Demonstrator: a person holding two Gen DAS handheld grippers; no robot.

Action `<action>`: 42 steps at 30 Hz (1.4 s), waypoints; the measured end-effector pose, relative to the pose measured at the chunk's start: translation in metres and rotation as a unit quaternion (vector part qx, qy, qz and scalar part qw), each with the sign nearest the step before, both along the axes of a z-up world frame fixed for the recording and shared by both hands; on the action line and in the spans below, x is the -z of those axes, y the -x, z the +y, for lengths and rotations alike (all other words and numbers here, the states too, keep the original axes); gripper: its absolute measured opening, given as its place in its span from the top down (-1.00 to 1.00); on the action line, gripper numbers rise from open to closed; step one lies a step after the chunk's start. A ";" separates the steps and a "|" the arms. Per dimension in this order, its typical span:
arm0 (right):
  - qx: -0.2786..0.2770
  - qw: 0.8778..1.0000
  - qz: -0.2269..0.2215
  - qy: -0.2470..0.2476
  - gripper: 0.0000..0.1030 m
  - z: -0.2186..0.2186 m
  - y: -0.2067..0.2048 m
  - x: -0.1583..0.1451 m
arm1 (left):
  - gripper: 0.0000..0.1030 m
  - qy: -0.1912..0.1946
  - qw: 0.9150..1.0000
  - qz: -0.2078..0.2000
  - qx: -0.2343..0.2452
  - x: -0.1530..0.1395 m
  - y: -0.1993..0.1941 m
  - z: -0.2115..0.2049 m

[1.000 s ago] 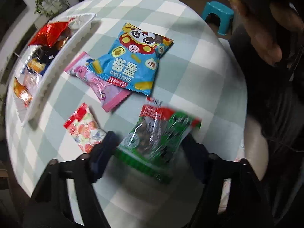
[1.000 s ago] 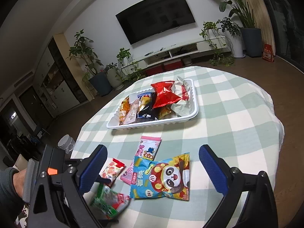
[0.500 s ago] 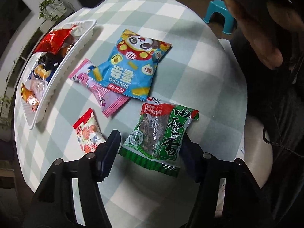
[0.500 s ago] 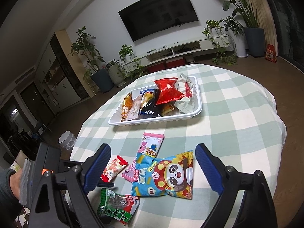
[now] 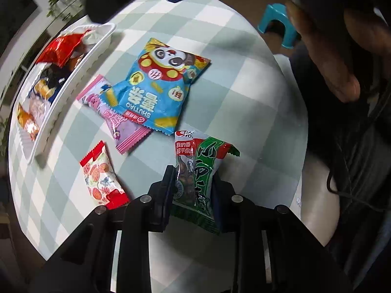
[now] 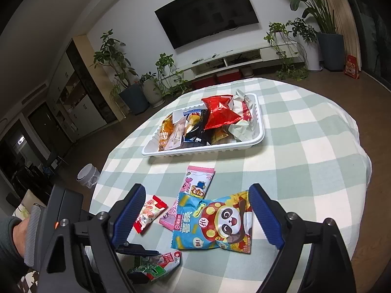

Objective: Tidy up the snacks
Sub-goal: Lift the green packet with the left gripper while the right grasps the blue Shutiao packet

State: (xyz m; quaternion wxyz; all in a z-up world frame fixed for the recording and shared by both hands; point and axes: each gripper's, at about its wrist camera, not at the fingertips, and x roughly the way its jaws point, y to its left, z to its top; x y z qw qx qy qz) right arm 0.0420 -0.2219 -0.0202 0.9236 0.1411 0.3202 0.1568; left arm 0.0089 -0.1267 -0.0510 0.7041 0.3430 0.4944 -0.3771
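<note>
The left gripper (image 5: 193,183) is closing, its jaws pinching the green-and-red packet (image 5: 200,171), which is creased between them; its white corner carries red Chinese print. At 11 o'clock from it lies the blue panda bag (image 5: 158,85), lettered "SHUTIAO", overlapping a pink packet (image 5: 122,124). The white tray (image 6: 202,147) of snacks sits at 12 o'clock in the right wrist view. The right gripper (image 6: 195,217) is closing, jaws still wide and holding nothing, over the checked tablecloth (image 6: 305,158).

Your left gripper (image 5: 193,183) is closing, pads squeezing the green packet (image 5: 199,173) beside the blue panda bag (image 5: 158,85).
</note>
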 end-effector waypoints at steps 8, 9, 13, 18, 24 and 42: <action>0.001 1.000 0.000 0.002 -0.69 -0.003 0.000 0.000 | 0.60 0.075 0.995 0.013 -0.067 -0.013 0.005 0.023; -0.002 1.000 -0.001 0.003 -0.69 -0.004 0.001 -0.001 | 0.60 0.093 0.992 0.015 -0.081 -0.016 0.005 0.029; -0.035 0.999 -0.018 0.028 -0.69 -0.004 0.005 -0.011 | 0.60 0.172 0.972 0.029 -0.156 -0.025 0.005 0.057; -0.152 0.977 -0.069 0.136 -0.69 0.024 0.020 -0.032 | 0.60 0.249 0.937 0.043 -0.241 -0.027 0.007 0.098; -0.307 0.885 -0.060 0.345 -0.57 0.059 0.029 -0.003 | 0.60 0.329 0.894 0.056 -0.298 -0.019 0.003 0.130; -0.413 0.819 0.055 0.396 -0.52 0.078 -0.045 0.045 | 0.60 0.370 0.869 0.055 -0.324 -0.018 0.000 0.151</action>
